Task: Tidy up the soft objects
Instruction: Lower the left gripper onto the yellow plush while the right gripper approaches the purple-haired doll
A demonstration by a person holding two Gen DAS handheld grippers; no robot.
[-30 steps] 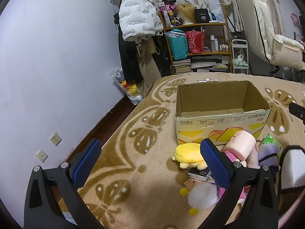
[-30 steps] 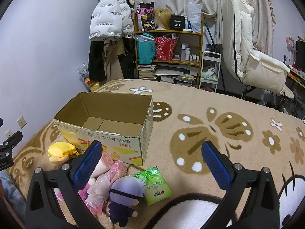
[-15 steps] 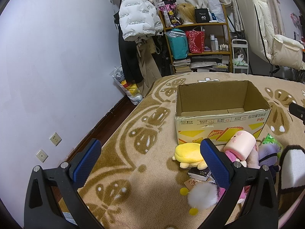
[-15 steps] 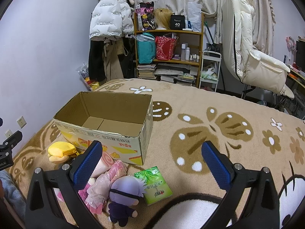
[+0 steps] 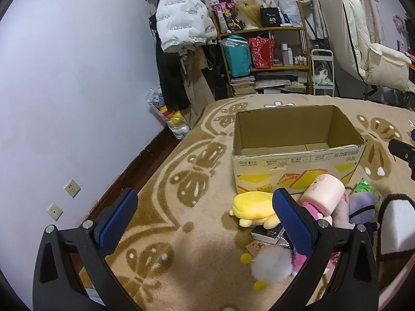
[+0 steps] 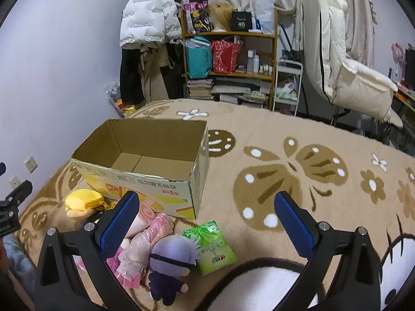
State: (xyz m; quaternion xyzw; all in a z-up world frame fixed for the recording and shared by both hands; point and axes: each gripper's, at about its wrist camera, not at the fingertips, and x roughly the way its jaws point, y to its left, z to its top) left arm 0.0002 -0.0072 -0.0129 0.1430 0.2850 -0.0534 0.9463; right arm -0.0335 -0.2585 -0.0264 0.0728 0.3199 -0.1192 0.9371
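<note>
An empty cardboard box (image 5: 298,165) (image 6: 145,181) stands open on the patterned carpet. In front of it lies a heap of soft things: a yellow plush (image 5: 253,207) (image 6: 80,203), a pink roll-shaped plush (image 5: 324,198), a purple-haired doll (image 6: 171,261) (image 5: 361,207), a pink bagged toy (image 6: 145,246), a white pompom (image 5: 272,265) and a green tissue pack (image 6: 210,246). My left gripper (image 5: 205,219) hangs open above the carpet, left of the heap. My right gripper (image 6: 206,224) is open over the tissue pack, holding nothing.
A wooden shelf (image 6: 230,59) full of bags and books stands at the back, with coats (image 6: 147,39) hanging beside it. A cream chair (image 6: 345,64) sits back right. The wall with sockets (image 5: 63,197) runs along the left. Open carpet (image 6: 298,171) spreads right of the box.
</note>
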